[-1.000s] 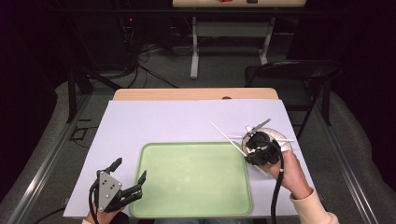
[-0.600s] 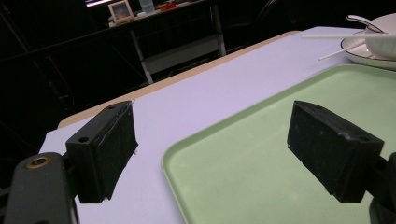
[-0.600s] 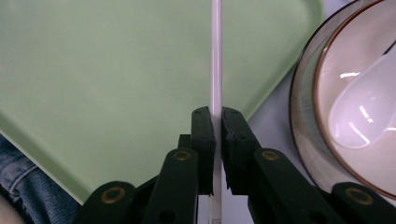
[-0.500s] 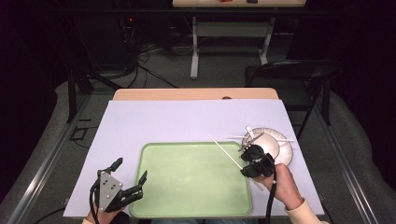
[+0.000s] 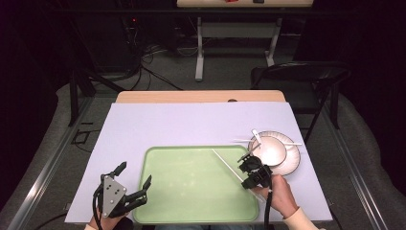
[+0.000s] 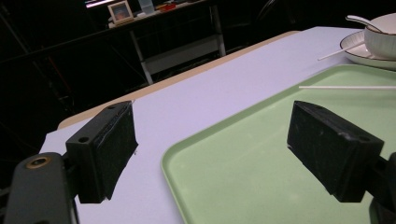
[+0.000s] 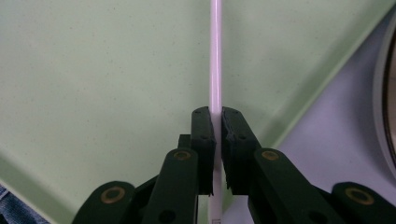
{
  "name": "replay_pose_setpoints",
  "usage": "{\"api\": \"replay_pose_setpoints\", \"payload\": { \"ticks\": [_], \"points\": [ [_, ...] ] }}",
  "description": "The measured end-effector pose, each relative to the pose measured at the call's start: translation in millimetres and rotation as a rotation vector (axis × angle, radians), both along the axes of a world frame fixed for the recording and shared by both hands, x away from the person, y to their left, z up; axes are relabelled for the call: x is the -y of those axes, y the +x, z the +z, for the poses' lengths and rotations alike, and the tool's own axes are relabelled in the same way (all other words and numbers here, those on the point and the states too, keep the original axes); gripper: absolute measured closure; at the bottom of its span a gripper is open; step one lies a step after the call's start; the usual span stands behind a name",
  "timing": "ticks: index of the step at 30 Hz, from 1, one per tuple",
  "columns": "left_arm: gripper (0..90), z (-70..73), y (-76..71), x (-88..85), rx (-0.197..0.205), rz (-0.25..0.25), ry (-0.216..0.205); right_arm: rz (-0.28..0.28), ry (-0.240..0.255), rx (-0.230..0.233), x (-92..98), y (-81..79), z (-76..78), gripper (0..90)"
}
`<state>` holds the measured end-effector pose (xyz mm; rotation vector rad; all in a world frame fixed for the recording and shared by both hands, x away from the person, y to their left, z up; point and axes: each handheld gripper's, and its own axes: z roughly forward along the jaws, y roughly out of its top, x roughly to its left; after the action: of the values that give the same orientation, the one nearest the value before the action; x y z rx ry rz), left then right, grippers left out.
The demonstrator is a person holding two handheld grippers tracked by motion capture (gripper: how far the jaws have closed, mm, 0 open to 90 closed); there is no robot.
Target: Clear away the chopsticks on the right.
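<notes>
A light green tray (image 5: 191, 187) lies on the white-covered table in front of me. My right gripper (image 5: 246, 178) is shut on a thin white chopstick (image 5: 226, 164), low over the tray's right edge. The stick slants up-left across the tray. In the right gripper view the pads (image 7: 203, 126) pinch the chopstick (image 7: 215, 56) over the tray (image 7: 116, 70). My left gripper (image 5: 135, 172) hovers open at the tray's near-left corner with nothing between its pads (image 6: 327, 144). The left gripper view shows the tray (image 6: 243, 158) and the chopstick (image 6: 345, 87) farther off.
A white plate (image 5: 293, 162) right of the tray holds a bowl (image 5: 268, 149), a spoon (image 5: 257, 135) and a second chopstick (image 5: 287, 143). A folding chair (image 5: 297, 76) stands beyond the table's far right corner. The table's bare white cover (image 5: 191, 124) stretches behind the tray.
My right gripper has come down and towards me from above the plate to the tray's right edge, carrying the chopstick. The left gripper has stayed put.
</notes>
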<state>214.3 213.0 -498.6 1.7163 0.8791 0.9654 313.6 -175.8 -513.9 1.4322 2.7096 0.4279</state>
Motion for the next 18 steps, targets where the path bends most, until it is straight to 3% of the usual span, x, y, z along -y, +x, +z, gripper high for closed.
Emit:
{"api": "replay_pose_setpoints", "payload": {
  "ticks": [3,8,18],
  "points": [
    [15.3,0.1,-0.4,-0.7,0.002,0.003,-0.004,-0.011,-0.001,-0.016,-6.5,1.8,-3.8,84.1],
    [15.4,0.1,-0.1,0.0,0.001,0.0,0.0,0.022,-0.019,-0.002,-15.5,2.9,-9.9,83.9],
    [15.4,0.1,-0.4,0.2,0.0,0.003,0.001,0.037,-0.022,0.003,-22.9,1.6,-9.9,80.1]
  ]
}}
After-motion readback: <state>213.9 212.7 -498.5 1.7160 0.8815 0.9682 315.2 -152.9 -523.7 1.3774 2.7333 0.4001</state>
